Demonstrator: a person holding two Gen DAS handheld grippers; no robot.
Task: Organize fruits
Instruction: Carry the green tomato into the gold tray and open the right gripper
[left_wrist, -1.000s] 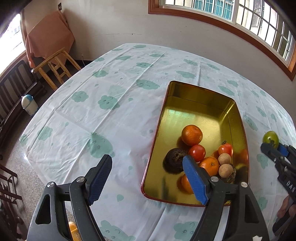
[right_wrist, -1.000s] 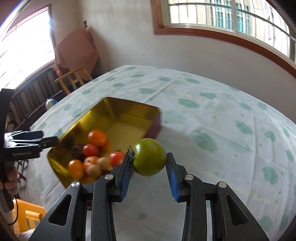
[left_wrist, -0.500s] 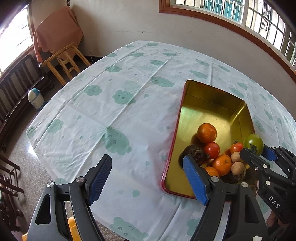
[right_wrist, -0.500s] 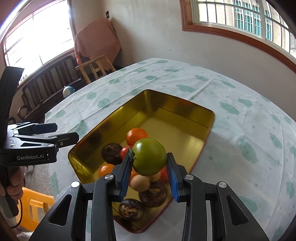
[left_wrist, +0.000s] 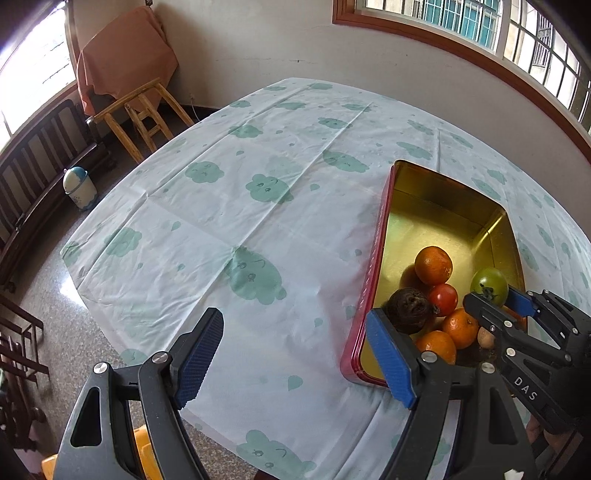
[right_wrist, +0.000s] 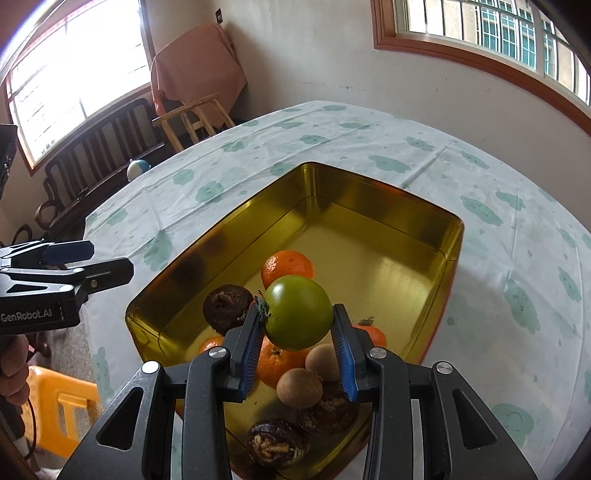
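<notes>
A green tomato (right_wrist: 297, 312) hangs above the near half of the gold tin tray (right_wrist: 406, 206), with my right gripper (right_wrist: 298, 334) shut on it. From the left wrist the same tomato (left_wrist: 489, 280) and right gripper (left_wrist: 496, 299) show over the tray (left_wrist: 424, 192). Inside the tray lie oranges (right_wrist: 287, 263), a red tomato (left_wrist: 443, 298), brown round fruits (right_wrist: 299, 387) and dark wrinkled fruits (right_wrist: 227, 306). My left gripper (left_wrist: 295, 354) stands open over the tablecloth just left of the tray, holding nothing; it also shows at the left edge (right_wrist: 88, 262) of the right wrist view.
The round table wears a white cloth with green clouds (left_wrist: 255, 273). A wooden stool (left_wrist: 144, 114), a dark bench (left_wrist: 37, 166) and a small bin (left_wrist: 79, 186) stand beyond its far left. A yellow plastic stool (right_wrist: 59, 410) is near the table's front edge.
My right gripper carried the green tomato from beside the tray to above the fruit pile inside it. The left gripper drifted slightly left, still open.
</notes>
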